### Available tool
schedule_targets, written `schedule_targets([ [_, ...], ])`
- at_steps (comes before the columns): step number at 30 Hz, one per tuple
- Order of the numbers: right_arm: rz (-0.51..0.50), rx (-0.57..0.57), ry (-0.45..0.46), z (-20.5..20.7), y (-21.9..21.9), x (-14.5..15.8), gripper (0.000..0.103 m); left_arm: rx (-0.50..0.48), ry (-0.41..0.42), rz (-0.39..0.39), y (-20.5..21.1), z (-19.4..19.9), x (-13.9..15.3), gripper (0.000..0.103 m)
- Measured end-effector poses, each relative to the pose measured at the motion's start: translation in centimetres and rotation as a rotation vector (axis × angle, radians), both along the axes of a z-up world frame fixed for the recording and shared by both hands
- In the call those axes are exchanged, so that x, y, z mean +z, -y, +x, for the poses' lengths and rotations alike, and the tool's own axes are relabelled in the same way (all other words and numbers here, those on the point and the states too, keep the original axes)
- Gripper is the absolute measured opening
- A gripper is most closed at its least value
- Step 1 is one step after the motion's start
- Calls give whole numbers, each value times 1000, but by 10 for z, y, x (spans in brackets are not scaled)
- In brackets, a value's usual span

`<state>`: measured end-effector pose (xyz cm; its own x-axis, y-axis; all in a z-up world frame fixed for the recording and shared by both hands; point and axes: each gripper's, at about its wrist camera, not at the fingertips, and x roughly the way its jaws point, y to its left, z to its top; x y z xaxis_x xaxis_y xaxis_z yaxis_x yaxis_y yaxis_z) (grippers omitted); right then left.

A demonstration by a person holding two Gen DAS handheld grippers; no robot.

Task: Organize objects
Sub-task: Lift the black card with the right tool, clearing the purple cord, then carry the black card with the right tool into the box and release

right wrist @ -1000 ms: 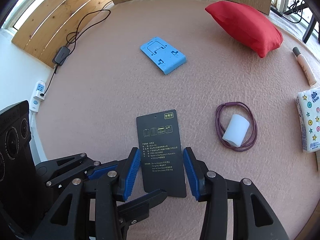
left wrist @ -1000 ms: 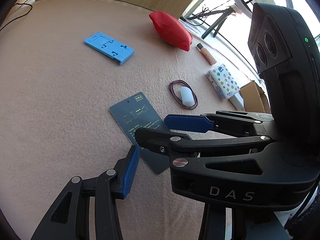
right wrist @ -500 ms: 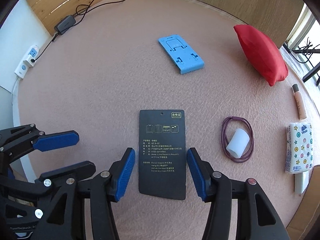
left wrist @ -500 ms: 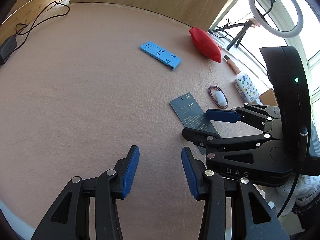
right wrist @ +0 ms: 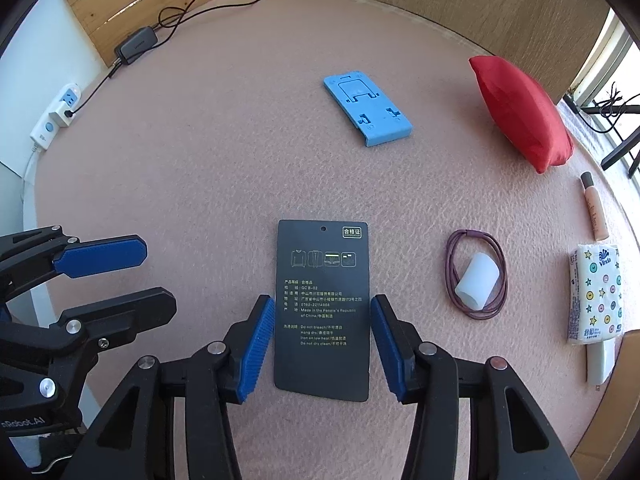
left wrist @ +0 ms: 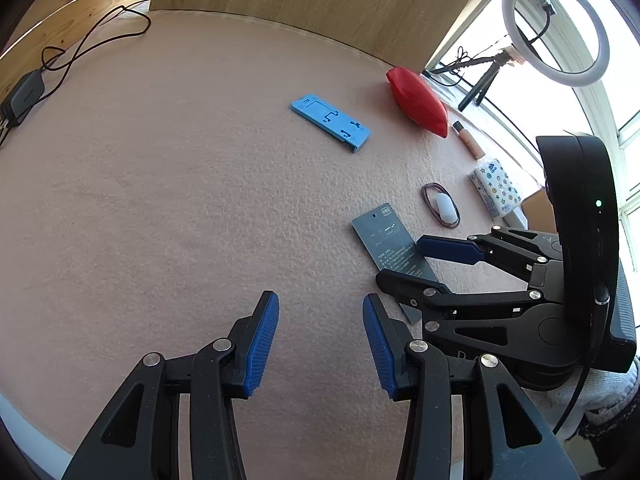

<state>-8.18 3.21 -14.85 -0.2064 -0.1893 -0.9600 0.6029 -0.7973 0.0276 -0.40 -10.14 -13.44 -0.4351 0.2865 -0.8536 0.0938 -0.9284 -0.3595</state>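
A dark printed card (right wrist: 322, 304) lies flat on the pink felt table (right wrist: 200, 184). My right gripper (right wrist: 322, 308) is open, with the card's lower half between its blue pads. My left gripper (left wrist: 320, 300) is open over bare felt, left of the card (left wrist: 390, 240), with nothing between its fingers. Further back lie a blue phone stand (right wrist: 366, 110) and a red pouch (right wrist: 520, 112). To the right of the card, a purple hair tie (right wrist: 450, 256) rings a white cap (right wrist: 478, 282). A tissue pack (right wrist: 596, 294) and a beige tube (right wrist: 594, 208) sit near the right edge.
A power strip (right wrist: 54, 118) and a black adapter (right wrist: 134, 44) with its cable lie off the table's back left. A wooden panel stands behind the table. A ring light (left wrist: 554, 24) stands by the window at right. A white tube (right wrist: 600, 360) pokes out under the tissue pack.
My left gripper has drawn back and to the left, out from under the right gripper. The right gripper has lifted a little and still straddles the card.
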Motion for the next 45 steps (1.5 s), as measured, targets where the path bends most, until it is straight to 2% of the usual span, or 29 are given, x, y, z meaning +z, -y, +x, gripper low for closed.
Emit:
schedule_targets([
  [9,-67,-88,-1,4,-48,22,46,-33,-5,-4,-18,-8,5,47],
  [13,-91,-148,-10,5,-84,35,46,-60,-7,-9,-31,-13,7,47],
  [22,-102,-292,-77,18,-143,61,46,-143,-17,-53,-77,-31,14,47],
  [32,-102,-505,-151,25,-253,91,45,-236,-28,-46,-129,-49,19,47],
  [39,-79,-659,-169,29,-324,91,45,-248,-20,-48,-150,-58,15,47],
  [45,-52,-746,-171,30,-364,84,45,-249,-16,-67,-158,-63,12,47],
])
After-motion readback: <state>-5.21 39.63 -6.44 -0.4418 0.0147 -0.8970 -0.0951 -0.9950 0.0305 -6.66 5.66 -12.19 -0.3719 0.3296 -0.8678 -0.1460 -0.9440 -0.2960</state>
